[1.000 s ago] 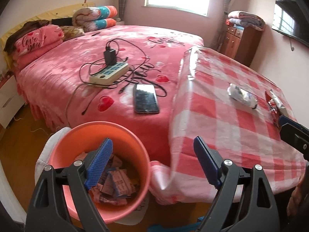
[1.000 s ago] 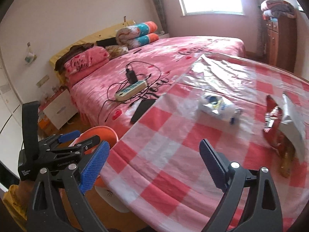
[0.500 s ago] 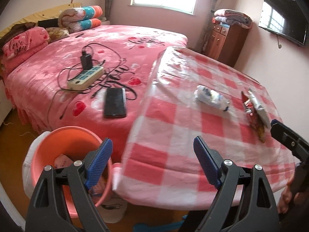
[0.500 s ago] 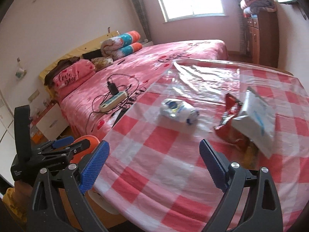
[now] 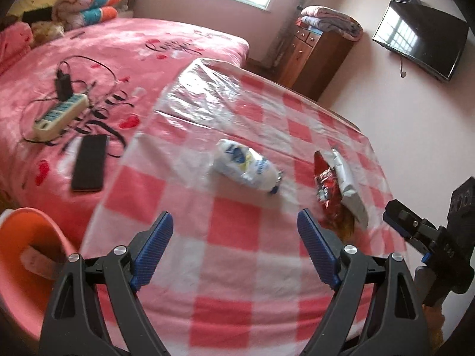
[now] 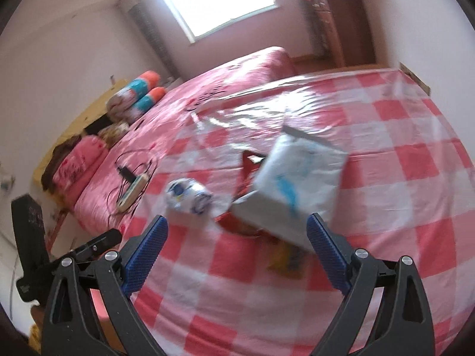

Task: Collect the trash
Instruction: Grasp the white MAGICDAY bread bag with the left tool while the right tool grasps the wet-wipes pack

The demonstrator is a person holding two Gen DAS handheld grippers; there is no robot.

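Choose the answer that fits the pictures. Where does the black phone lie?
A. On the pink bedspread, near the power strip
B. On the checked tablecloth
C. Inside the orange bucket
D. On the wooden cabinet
A: the black phone rests flat on the pink bedspread, just below the power strip, off the table.

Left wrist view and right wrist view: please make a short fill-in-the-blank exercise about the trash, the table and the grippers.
1. The white wrapper lies on the checked ____.
2. The bucket beside the table is ____ in colour.
3. The phone lies on the ____.
4. The left gripper and the right gripper are both ____, holding nothing.

Missing words: tablecloth; orange; bed; open
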